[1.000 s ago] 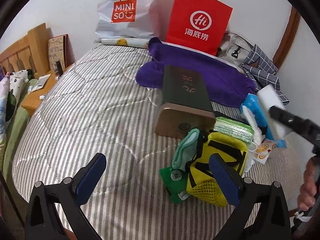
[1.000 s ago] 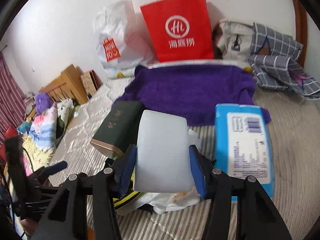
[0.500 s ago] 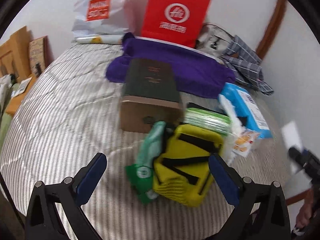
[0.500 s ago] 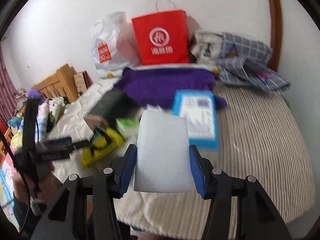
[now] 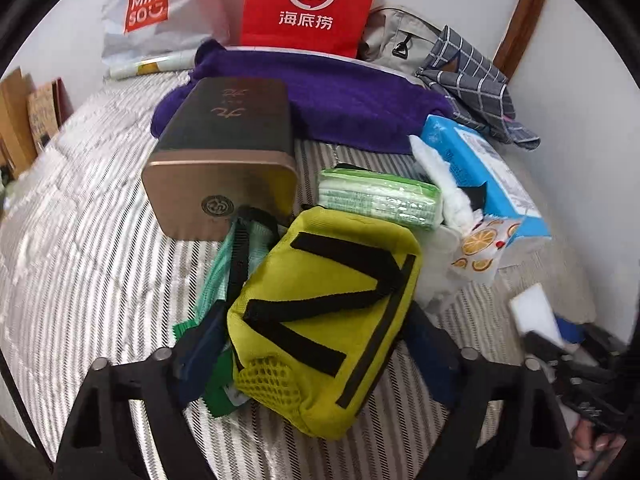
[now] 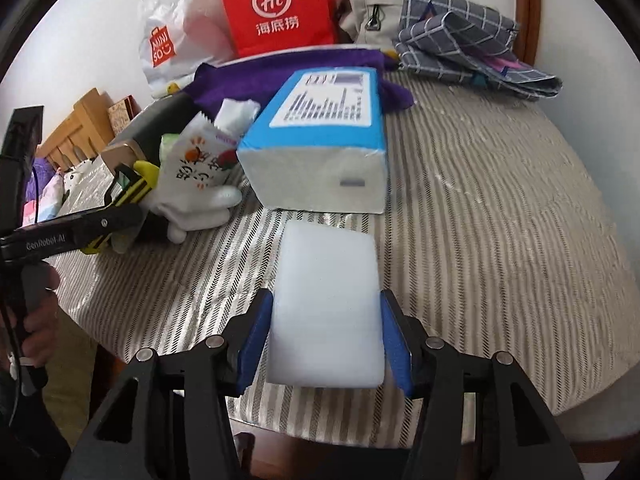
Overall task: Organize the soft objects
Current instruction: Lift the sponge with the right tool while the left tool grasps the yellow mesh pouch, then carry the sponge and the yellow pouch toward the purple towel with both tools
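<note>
Two bags with readable logos lean against the wall at the head of the bed [image 5: 80,240]: a red paper bag [image 5: 308,4] printed with a white "Hi" in a ring above three Chinese characters, and a white plastic bag [image 5: 152,8] with "MINISO" in white on a red shopping-bag mark. A purple towel [image 5: 340,92] lies in front of them, and on its near edge rests a dark box [image 5: 228,148] with a gold end, gold calligraphy on top and a round emblem on the end face.

The left hand-held gripper [image 5: 316,344] straddles a yellow pouch [image 5: 328,312] with black straps and a mesh corner; its jaws are closing, the blue pads just beside the pouch's sides, and it is hard to say whether they press it yet. A green cloth [image 5: 216,276] is tucked beside the pouch, and a green-and-white tissue pack [image 5: 380,196] lies behind it.

The right hand-held gripper [image 6: 324,344] is clamped on a plain white sponge block [image 6: 328,304], held low over the striped cover near the bed's front edge. Just beyond it stands a blue tissue pack [image 6: 320,128] with a white label of small print and a barcode, too fine to read. An orange-slice printed wrapper [image 6: 200,160] with Chinese characters lies on a white glove [image 6: 200,208]. The left tool's arm reads "GenRobot.AI" in the right wrist view.
</note>
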Demonstrator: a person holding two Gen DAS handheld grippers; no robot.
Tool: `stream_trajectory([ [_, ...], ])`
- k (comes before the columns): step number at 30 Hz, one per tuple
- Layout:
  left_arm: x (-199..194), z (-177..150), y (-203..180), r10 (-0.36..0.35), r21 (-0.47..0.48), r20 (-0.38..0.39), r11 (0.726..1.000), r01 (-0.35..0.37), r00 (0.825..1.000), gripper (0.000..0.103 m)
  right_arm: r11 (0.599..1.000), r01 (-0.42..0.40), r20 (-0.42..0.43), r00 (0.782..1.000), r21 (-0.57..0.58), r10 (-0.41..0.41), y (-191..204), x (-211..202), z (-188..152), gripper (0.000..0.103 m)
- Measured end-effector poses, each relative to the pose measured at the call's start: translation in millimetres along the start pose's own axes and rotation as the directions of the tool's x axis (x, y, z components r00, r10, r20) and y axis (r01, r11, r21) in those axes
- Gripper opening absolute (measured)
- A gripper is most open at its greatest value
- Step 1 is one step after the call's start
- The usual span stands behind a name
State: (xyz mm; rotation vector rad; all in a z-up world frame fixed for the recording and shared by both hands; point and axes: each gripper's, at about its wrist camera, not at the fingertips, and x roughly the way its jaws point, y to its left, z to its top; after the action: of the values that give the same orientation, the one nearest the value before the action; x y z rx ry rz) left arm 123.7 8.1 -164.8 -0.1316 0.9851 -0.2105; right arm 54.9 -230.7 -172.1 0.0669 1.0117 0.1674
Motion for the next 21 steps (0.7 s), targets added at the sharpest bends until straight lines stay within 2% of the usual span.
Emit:
stream_trajectory([
  [2,-5.0,0.3,2.2,-0.004,0.005,0.013,1.0,0.004,1.0,0.079,1.0,0.003,-0.018,1.0,-0.003,-0.003,2.5,8.6,1.0,0.055],
  [8,0.8,2.1,9.3,-0.031,-0.032,0.006,0.999,0.031,1.0,0.078,0.999,0.036,0.012,0.999,-0.036,-0.036,11.2,12.4,-0.6,0.06],
  [10,-2.7,1.4,4.1,-0.013,0.002,0.017,1.0,0.013,1.0,0.07,0.998,0.046,0.013,0.999,-0.047,-0.045,11.5,11.9,0.3,0.052],
  [16,-22.3,6.6,0.9,-0.011,0.025,0.053,1.0,0.01,0.999,0.053,0.998,0.044,0.038,0.998,-0.049,-0.042,9.1,-2.6,3.8,0.052],
  [21,-32.4,8.1,3.8,-0.004,0.021,0.068,1.0,0.002,0.998,0.046,0.997,0.047,0.071,0.997,-0.059,-0.043,12.9,-18.9,11.8,0.052],
])
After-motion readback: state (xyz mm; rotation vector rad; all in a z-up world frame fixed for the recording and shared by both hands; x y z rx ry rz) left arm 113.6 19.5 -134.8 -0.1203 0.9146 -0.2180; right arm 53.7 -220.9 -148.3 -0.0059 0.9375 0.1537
